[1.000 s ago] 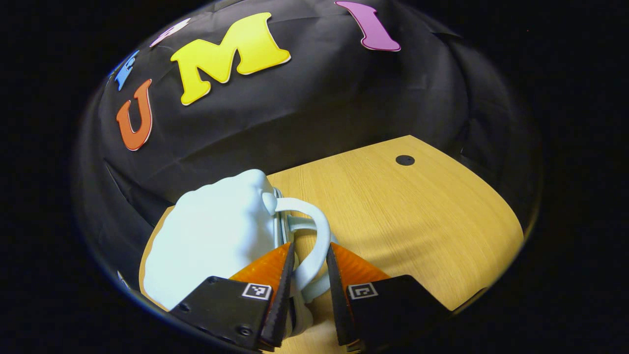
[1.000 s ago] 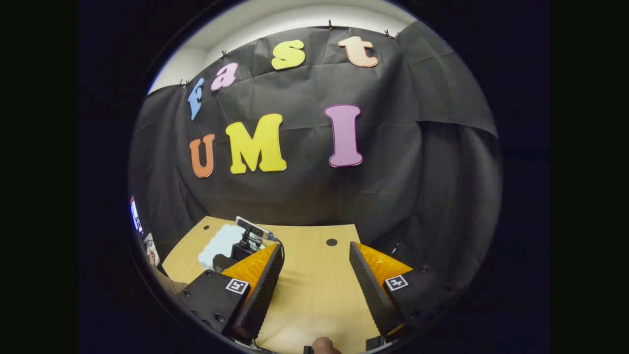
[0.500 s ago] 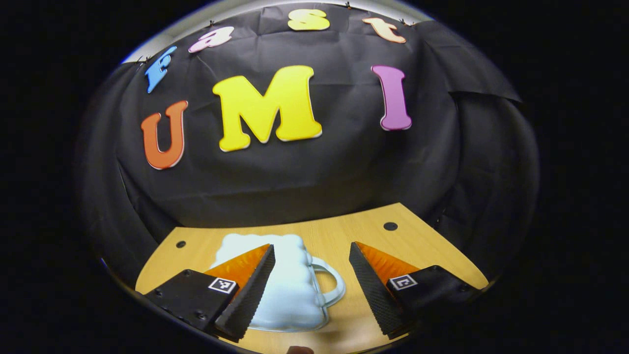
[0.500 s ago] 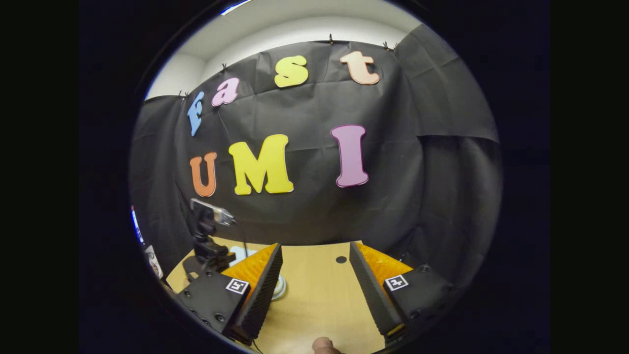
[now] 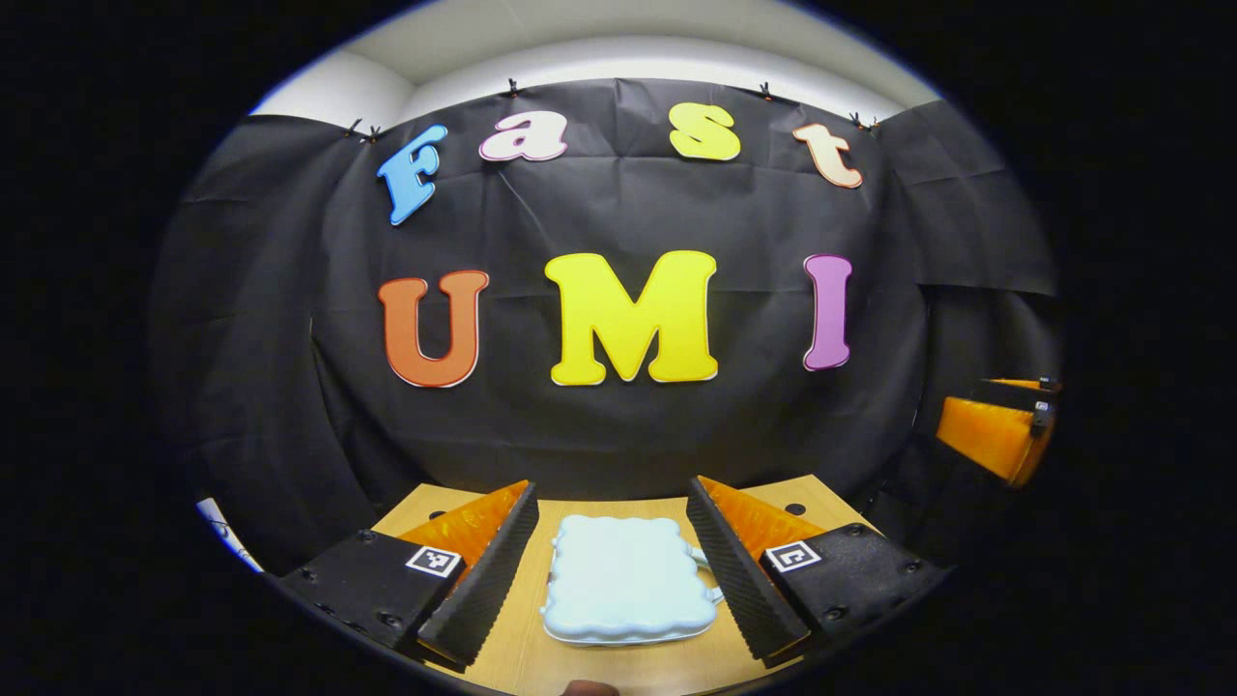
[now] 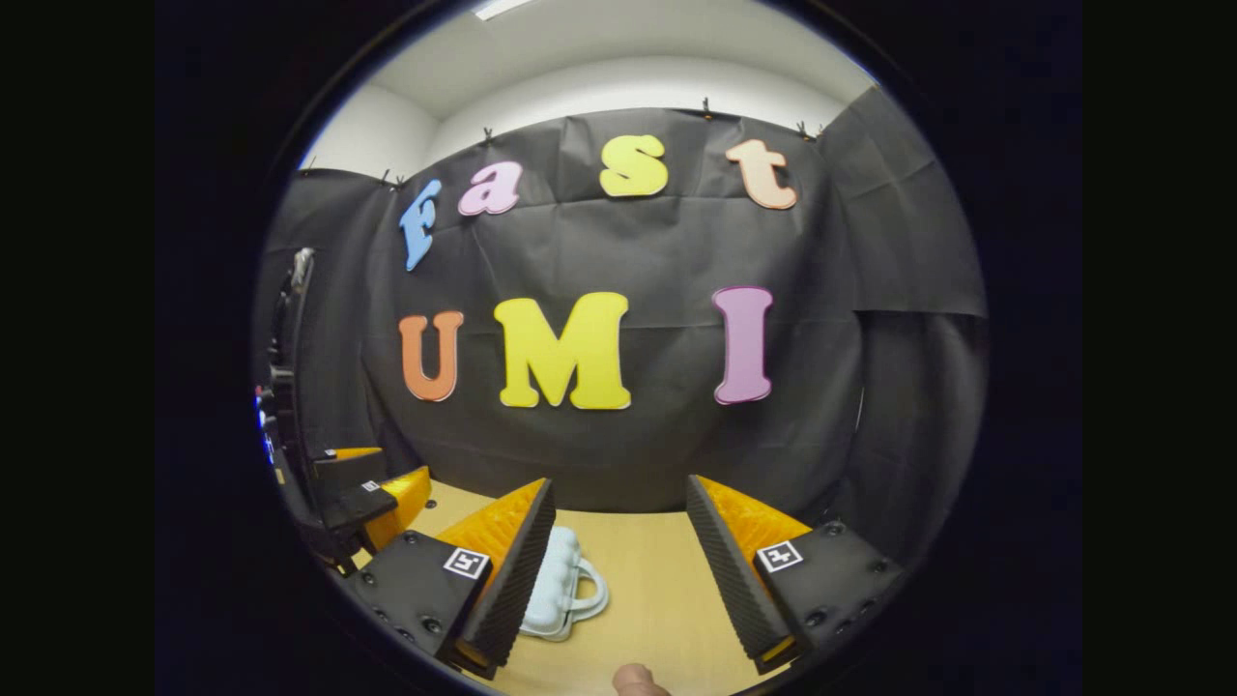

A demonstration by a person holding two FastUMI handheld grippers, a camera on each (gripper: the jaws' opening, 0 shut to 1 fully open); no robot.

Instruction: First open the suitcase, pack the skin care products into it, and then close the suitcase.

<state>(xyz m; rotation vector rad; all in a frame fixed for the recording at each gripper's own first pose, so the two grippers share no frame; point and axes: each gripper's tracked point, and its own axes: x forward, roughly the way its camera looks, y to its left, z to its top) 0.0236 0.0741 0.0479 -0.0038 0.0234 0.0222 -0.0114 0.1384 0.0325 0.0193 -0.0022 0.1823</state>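
A pale blue suitcase (image 5: 628, 580) with a bumpy shell lies shut and flat on the wooden table (image 5: 527, 648). My left gripper (image 5: 611, 488) hangs above it, open, with nothing between its fingers, and the case shows through the gap. In the right gripper view the suitcase (image 6: 560, 580) sits at the lower left, its handle (image 6: 593, 594) pointing right. My right gripper (image 6: 620, 480) is open and holds nothing. The left gripper (image 6: 372, 488) shows at the far left edge there, and the right gripper (image 5: 995, 435) at the right edge of the left gripper view.
The black cloth wall stands close behind the table. A small dark hole (image 5: 794, 508) marks the table top at the back right. A fingertip (image 6: 633, 680) of the person shows at the bottom edge. Bare wood (image 6: 657, 590) lies right of the suitcase.
My left gripper let go of the suitcase handle, opened, and drew back and up. The suitcase now lies flat. The right gripper tilted upward and stayed open.
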